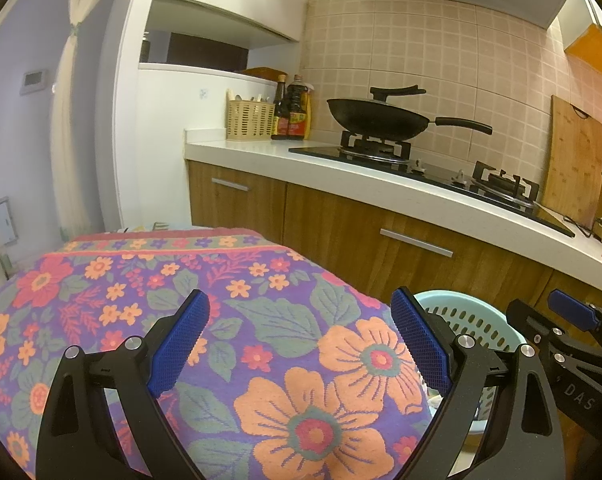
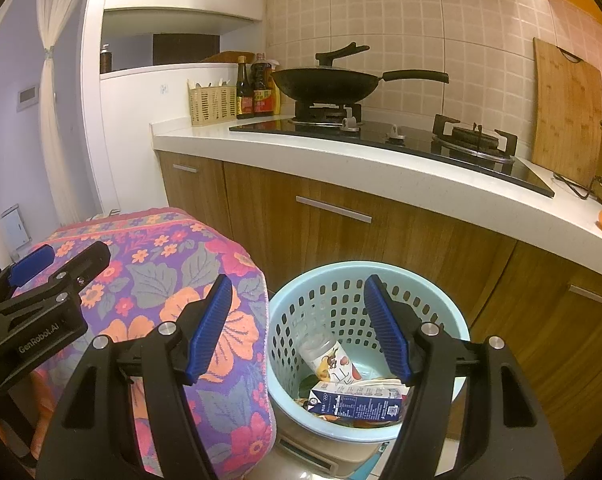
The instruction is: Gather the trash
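A white kitchen counter (image 2: 341,160) spans twelve to three o'clock. The floral-covered table (image 1: 221,320) sits under the left gripper (image 1: 301,340), fingers spread wide, empty. At five o'clock of it, the blue basket (image 2: 433,288) holds a milk carton (image 2: 357,400) and a bottle (image 2: 329,356); the right gripper (image 2: 299,328) hovers above, jaws apart, empty.

Tiled wall (image 1: 421,40), white counter (image 2: 341,160) — wooden cabinets (image 2: 341,232) beneath.
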The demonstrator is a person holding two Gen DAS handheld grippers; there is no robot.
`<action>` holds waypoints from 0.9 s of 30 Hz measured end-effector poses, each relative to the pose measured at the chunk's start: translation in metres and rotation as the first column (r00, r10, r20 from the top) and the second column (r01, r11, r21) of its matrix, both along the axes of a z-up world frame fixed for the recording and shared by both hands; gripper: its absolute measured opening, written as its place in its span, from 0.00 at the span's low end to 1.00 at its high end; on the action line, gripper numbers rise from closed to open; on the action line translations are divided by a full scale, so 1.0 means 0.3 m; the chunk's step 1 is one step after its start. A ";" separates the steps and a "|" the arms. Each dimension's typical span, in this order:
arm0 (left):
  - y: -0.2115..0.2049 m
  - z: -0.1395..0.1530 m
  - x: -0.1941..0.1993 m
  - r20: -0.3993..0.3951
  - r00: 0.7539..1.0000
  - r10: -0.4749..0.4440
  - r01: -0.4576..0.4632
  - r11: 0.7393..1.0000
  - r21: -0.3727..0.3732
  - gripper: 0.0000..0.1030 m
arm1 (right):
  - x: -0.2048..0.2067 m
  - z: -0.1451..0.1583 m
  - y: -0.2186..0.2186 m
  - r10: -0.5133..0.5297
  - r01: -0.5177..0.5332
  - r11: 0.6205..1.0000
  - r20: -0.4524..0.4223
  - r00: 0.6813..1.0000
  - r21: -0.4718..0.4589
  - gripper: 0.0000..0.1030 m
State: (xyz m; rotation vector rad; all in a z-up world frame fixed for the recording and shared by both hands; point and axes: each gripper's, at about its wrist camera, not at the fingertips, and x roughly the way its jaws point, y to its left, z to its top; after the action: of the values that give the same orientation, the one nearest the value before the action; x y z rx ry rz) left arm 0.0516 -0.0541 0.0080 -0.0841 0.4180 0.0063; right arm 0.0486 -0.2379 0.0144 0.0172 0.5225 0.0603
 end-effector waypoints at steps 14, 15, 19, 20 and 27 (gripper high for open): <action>-0.001 0.001 0.000 0.004 1.000 -0.001 0.001 1.000 0.005 0.87 | 0.000 -0.008 -0.005 -0.003 0.003 1.000 -0.001 1.000 0.001 0.63; -0.004 0.002 -0.001 0.004 1.000 -0.001 0.001 1.000 0.006 0.87 | 0.000 -0.009 -0.006 -0.004 0.004 1.000 -0.001 1.000 0.001 0.63; -0.003 0.003 -0.002 0.005 1.000 -0.001 0.001 1.000 0.006 0.87 | -0.001 -0.009 -0.008 -0.005 0.005 1.000 0.001 1.000 0.002 0.63; -0.004 0.003 -0.001 0.006 1.000 -0.001 0.001 1.000 0.006 0.87 | -0.001 -0.008 -0.008 -0.006 0.006 1.000 0.001 1.000 0.001 0.63; -0.011 0.007 -0.008 0.013 1.000 -0.001 0.001 1.000 0.015 0.87 | -0.018 0.010 -0.008 -0.025 0.025 1.000 0.013 1.000 -0.004 0.63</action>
State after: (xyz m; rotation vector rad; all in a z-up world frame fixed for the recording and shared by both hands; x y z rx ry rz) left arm 0.0493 -0.0573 0.0100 -0.0687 0.4054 0.0082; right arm 0.0432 -0.2404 0.0173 0.0190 0.5091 0.0346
